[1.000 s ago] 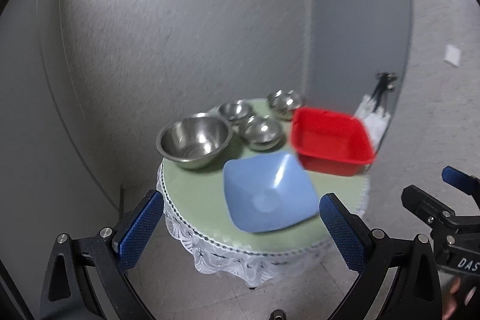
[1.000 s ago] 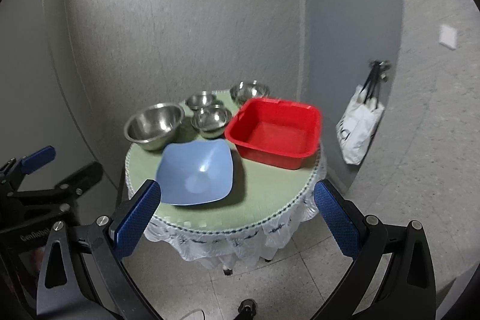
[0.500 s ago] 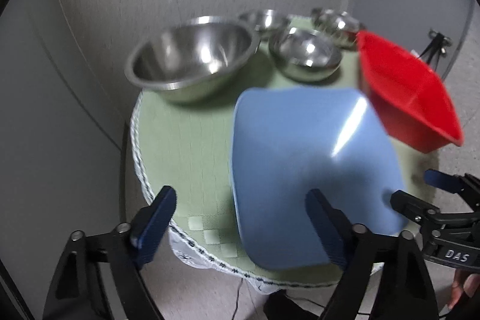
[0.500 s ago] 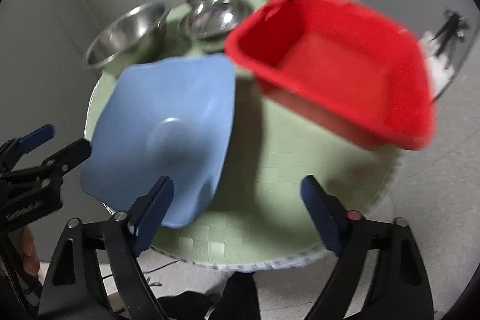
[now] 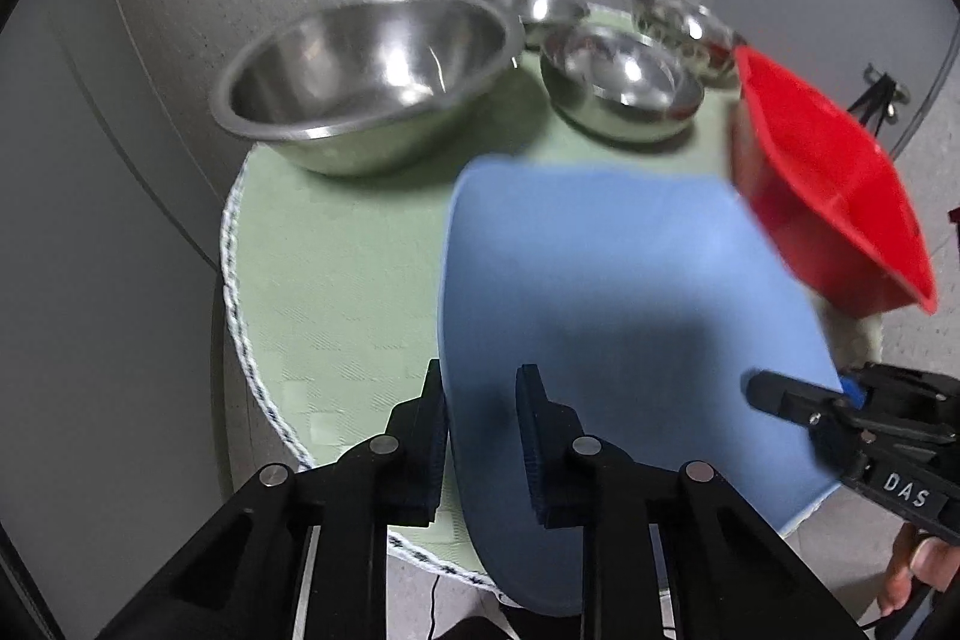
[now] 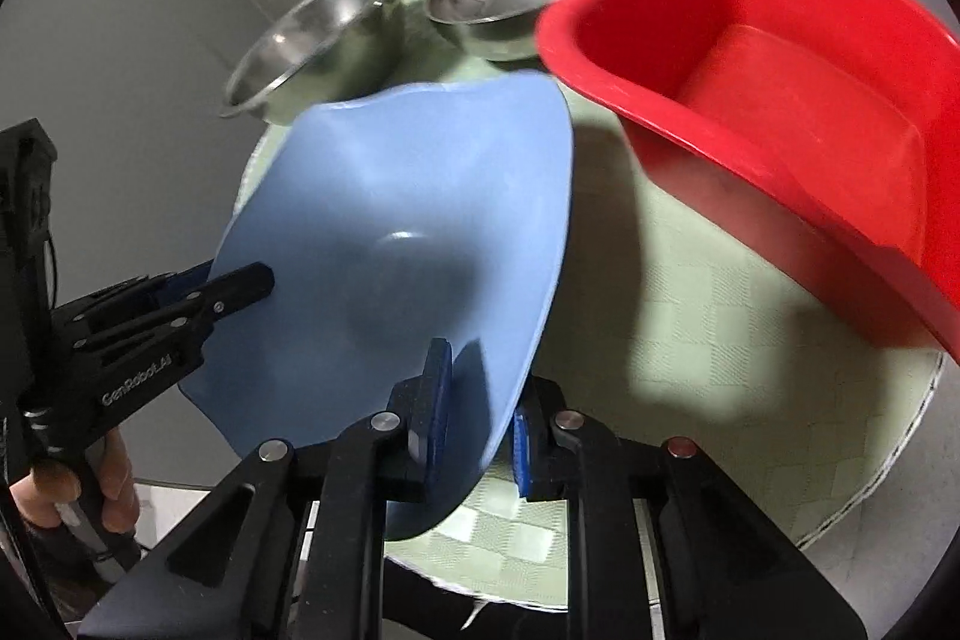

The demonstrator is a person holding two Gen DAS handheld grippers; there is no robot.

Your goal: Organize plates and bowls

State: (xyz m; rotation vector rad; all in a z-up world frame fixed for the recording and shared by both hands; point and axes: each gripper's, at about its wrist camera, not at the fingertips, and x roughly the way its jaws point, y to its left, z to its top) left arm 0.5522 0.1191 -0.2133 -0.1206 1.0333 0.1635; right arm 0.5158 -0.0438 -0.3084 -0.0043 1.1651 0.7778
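Both grippers grasp the blue plate (image 6: 414, 220) at opposite edges, their jaws having just closed onto it: the left gripper (image 5: 480, 424) pinches the left rim between its blue pads, and the right gripper (image 6: 471, 400) clamps the near right rim (one pad above the plate, one below). The plate sits at the near edge of the round table (image 5: 336, 268), covered by a pale green cloth. Just beyond it on the right stands the red square basin (image 6: 780, 112). Farther back – toward the grey wall – stand the large steel bowl (image 5: 366, 70) on the left and three smaller steel bowls (image 5: 624, 82) beside it.
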